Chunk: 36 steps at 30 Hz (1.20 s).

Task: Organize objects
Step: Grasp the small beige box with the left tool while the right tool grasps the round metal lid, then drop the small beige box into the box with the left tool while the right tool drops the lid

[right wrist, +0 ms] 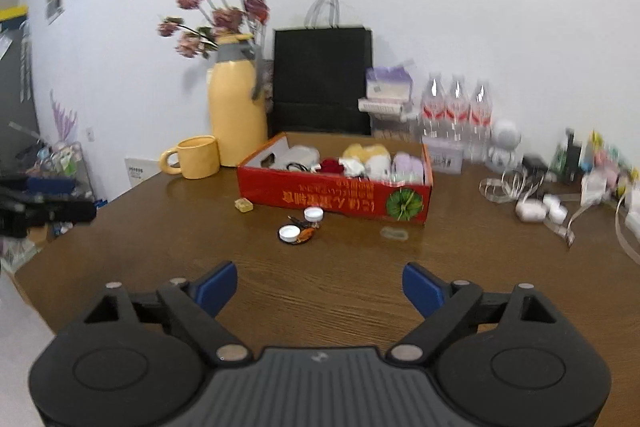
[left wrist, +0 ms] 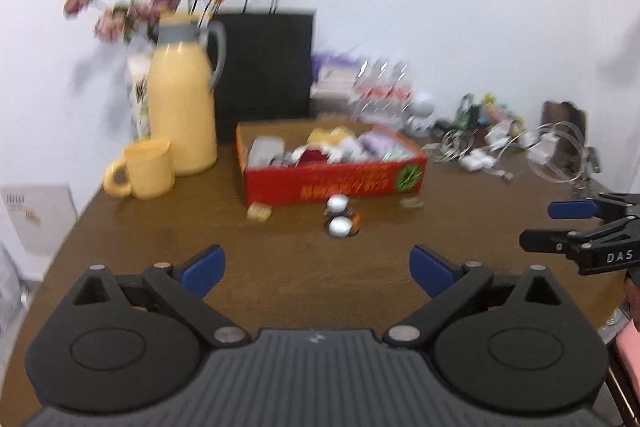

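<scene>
Hovering over near worktop (right wrist: pixel 120 227) edge | both grippers, left gripper (left wrist: pixel 318 269) and right gripper (right wrist: pixel 320 287), wide open, empty | two white caps (right wrist: pixel 300 225) straight ahead before red box (right wrist: pixel 332 197), right gripper slightly nearer.

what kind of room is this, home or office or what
Probably a lived-in home or small office room. A brown wooden table against a plain white wall carries a yellow thermos jug with matching mug, a red cardboard box of odds and ends, and water bottles.

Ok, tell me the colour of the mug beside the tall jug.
Pale yellow, matching the jug; the mug shows sharpest in the right wrist view.
</scene>
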### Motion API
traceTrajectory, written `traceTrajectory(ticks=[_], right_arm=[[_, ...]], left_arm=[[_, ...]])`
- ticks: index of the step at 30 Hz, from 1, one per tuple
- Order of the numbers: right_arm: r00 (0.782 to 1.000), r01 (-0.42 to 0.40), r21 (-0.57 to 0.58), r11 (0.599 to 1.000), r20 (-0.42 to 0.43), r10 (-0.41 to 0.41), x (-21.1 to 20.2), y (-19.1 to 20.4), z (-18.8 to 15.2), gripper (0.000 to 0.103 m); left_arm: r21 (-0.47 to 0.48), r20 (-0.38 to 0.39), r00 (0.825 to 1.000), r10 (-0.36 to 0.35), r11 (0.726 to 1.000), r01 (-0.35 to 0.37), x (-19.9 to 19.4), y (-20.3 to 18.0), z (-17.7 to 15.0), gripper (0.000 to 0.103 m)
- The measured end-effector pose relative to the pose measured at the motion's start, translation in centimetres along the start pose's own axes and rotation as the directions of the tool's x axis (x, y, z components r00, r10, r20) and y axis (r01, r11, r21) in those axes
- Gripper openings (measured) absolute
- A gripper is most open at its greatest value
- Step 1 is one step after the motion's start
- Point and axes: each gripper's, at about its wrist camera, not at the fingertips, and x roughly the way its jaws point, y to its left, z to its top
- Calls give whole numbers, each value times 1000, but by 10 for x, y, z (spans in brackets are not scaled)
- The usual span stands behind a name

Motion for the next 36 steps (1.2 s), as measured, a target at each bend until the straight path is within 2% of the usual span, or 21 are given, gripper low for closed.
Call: traceTrajectory(ticks=[2, 6, 8, 9, 11, 15, 18, 19, 20, 22, 23, 25, 26, 27, 29, 33, 36], right_arm=[[1000, -1, 26, 1000, -25, 2, 24, 0, 0, 89], [999, -19, 4, 1000, -28, 19, 69, 5, 3, 85], [999, -45, -11, 999, -13, 45, 93, 8, 7, 71], [998, -67, -25, 997, -7, 67, 107, 10, 8, 67], [996, -83, -50, 995, -40, 82, 139, 14, 14, 48], [992, -100, -83, 992, -84, 93, 198, 21, 27, 44], [989, -120, -117, 986, -102, 109, 228, 29, 31, 44], [987, -131, -126, 983, -112, 117, 238, 31, 31, 41], [985, -139, -135, 981, -116, 124, 246, 32, 31, 33], [985, -139, -139, 980, -126, 122, 262, 32, 31, 24], [982, -142, -125, 982, -142, 124, 269, 30, 30, 21], [980, -157, -96, 983, -141, 143, 274, 25, 29, 20], [978, -164, -91, 982, -142, 150, 274, 23, 30, 17], [978, -165, -95, 982, -146, 150, 273, 22, 29, 15], [980, -142, -121, 982, -154, 123, 273, 21, 26, 4], [986, -114, -115, 987, -137, 98, 270, 23, 25, 2], [991, -102, -99, 990, -95, 92, 260, 23, 31, 2]], left_arm=[[-7, -29, 999, 22, 1000, -22, 25, 5, -1, 101], [53, -58, 995, 86, 995, -83, 80, 13, 1, 100], [62, -77, 994, 82, 995, -78, 109, 22, 5, 95], [72, -80, 994, 80, 995, -74, 124, 26, 8, 89], [107, -80, 993, 89, 991, -81, 154, 33, 14, 78], [174, -75, 997, 29, 985, -16, 201, 42, 24, 76], [199, -103, 995, 17, 980, 4, 235, 48, 28, 76], [216, -127, 991, 28, 976, 0, 247, 50, 28, 76], [224, -137, 990, 39, 975, -7, 255, 52, 29, 76], [202, -143, 989, 45, 979, -15, 266, 57, 29, 74], [192, -153, 988, 30, 981, 0, 270, 60, 29, 69], [182, -167, 986, 15, 983, 16, 275, 64, 29, 52], [179, -181, 983, 8, 984, 25, 276, 66, 28, 37], [177, -179, 984, 15, 984, 18, 278, 68, 27, 32], [169, -176, 984, 11, 985, 19, 276, 70, 26, 32], [171, -171, 983, 67, 985, -37, 268, 67, 25, 31], [140, -141, 987, 81, 988, -62, 246, 61, 29, 31]])
